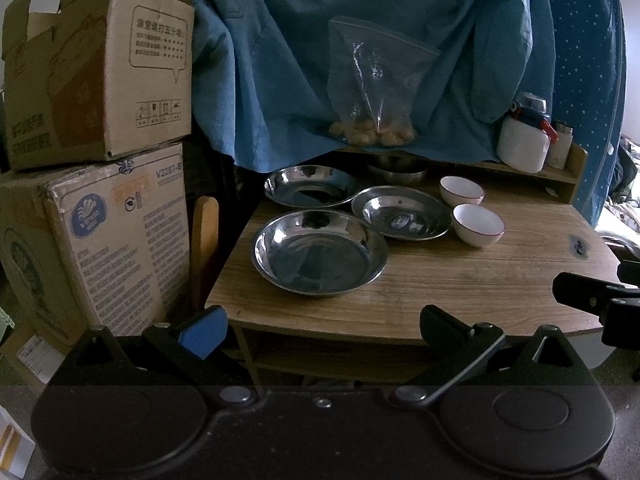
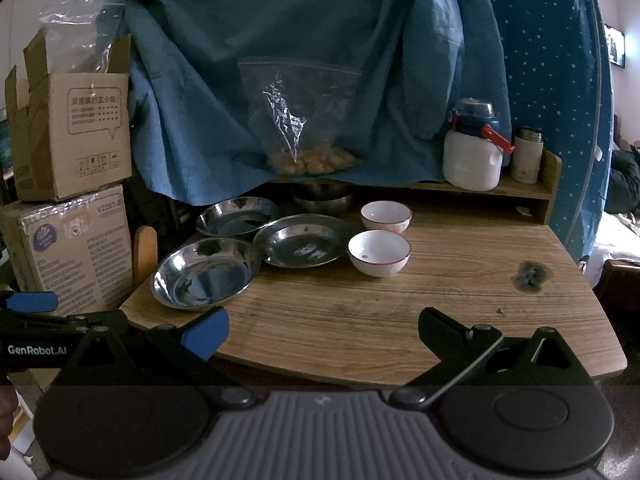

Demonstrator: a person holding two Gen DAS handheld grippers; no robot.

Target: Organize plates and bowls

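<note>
Three steel plates lie on the wooden table (image 1: 460,288): a near one (image 1: 320,251) (image 2: 206,272), a far left one (image 1: 310,186) (image 2: 237,216), and a right one (image 1: 401,212) (image 2: 306,241). Two white bowls with red rims stand to their right, one nearer (image 1: 478,225) (image 2: 379,253) and one farther (image 1: 462,191) (image 2: 386,217). A steel bowl (image 1: 397,170) (image 2: 323,198) sits under the shelf. My left gripper (image 1: 322,330) hangs open before the table's front edge, holding nothing. My right gripper (image 2: 322,332) is open over the front edge, empty.
Stacked cardboard boxes (image 1: 96,152) (image 2: 68,184) stand left of the table. A blue cloth (image 1: 360,60) drapes behind, with a plastic bag of food (image 1: 374,92) (image 2: 304,120). A white jug (image 2: 474,152) and a flask (image 2: 528,156) rest on the back shelf.
</note>
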